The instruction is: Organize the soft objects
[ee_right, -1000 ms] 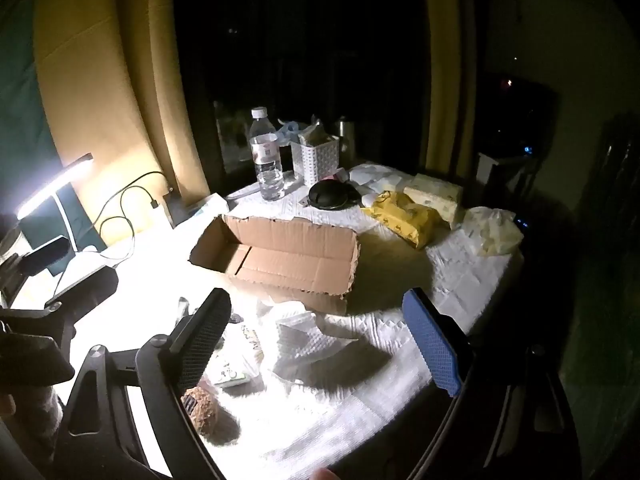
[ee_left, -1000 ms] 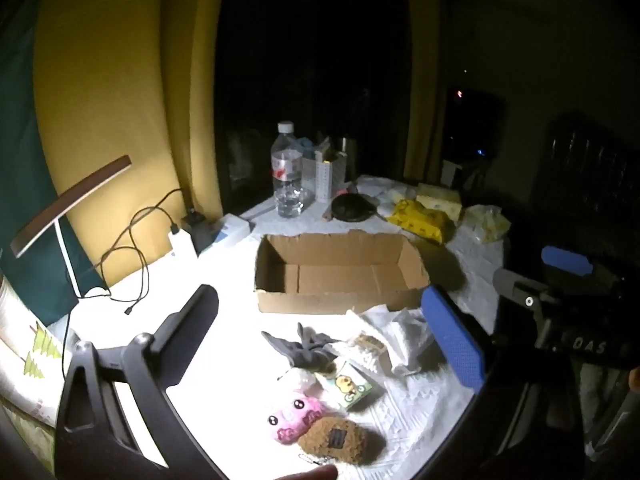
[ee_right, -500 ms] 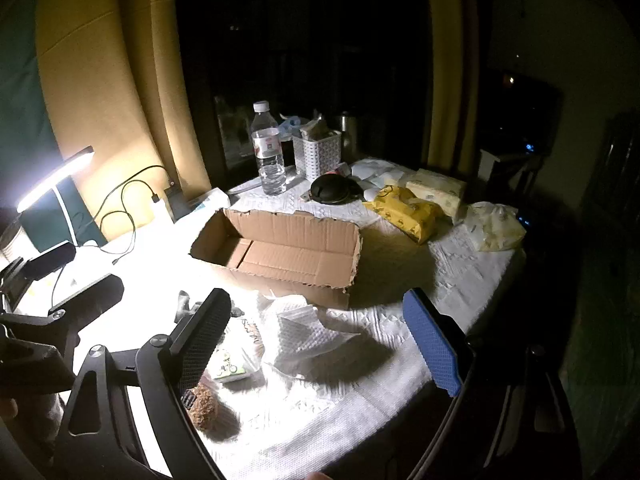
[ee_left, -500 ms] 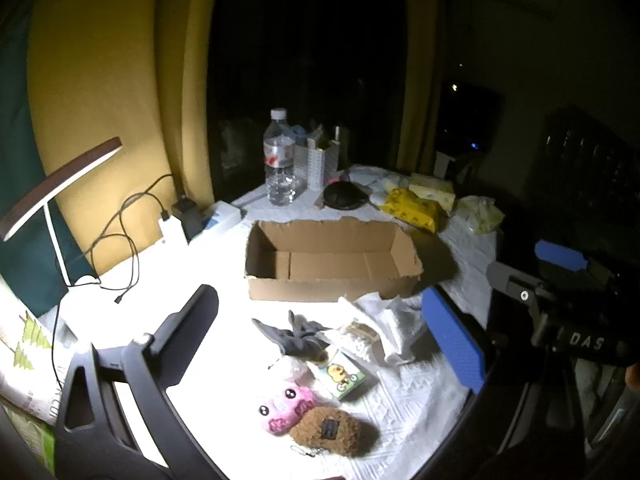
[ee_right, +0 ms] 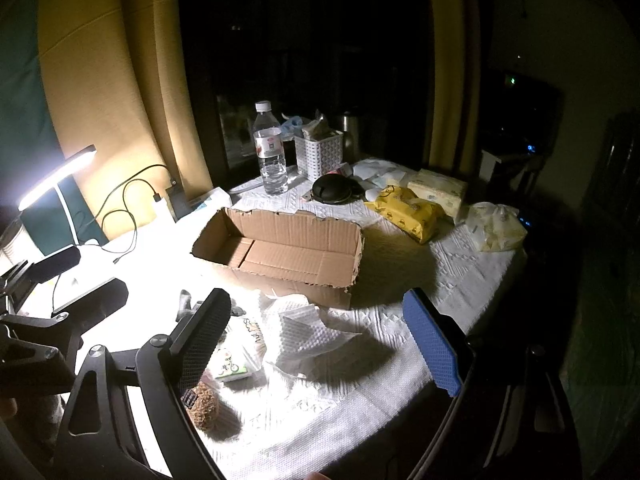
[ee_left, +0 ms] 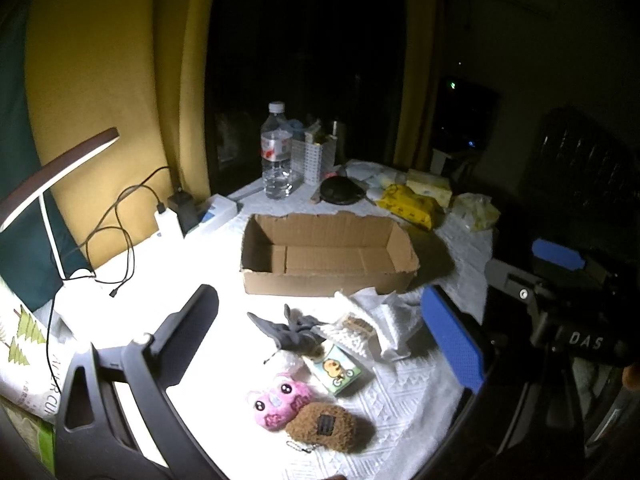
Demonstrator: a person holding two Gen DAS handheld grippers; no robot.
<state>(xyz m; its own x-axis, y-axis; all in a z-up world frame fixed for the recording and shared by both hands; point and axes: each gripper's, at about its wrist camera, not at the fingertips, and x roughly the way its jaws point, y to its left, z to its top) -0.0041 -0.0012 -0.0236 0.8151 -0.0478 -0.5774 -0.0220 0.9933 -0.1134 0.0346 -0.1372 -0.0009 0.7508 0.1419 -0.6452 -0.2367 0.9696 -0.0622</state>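
Note:
An open cardboard box point(ee_left: 326, 258) sits mid-table; it also shows in the right wrist view point(ee_right: 280, 252). In front of it lie a grey cloth point(ee_left: 290, 330), a small tissue pack with a cartoon point(ee_left: 340, 368), a pink plush point(ee_left: 280, 400), a brown plush point(ee_left: 326, 426) and crumpled white plastic wrap point(ee_left: 384, 320). My left gripper point(ee_left: 320, 340) is open and empty above these items. My right gripper point(ee_right: 320, 336) is open and empty above the wrap point(ee_right: 308, 332); the brown plush point(ee_right: 204, 404) sits by its left finger.
A desk lamp point(ee_right: 56, 172), cables point(ee_left: 120, 220) and chargers stand at the left. A water bottle point(ee_left: 276, 152), white basket point(ee_right: 320, 152), black round case point(ee_right: 332, 190), yellow wipes pack point(ee_right: 408, 212) and tissue packs point(ee_right: 496, 228) sit behind and right of the box.
Both grippers have drawn back and up a little from the table; the box and soft items look slightly farther. Nothing on the table has moved.

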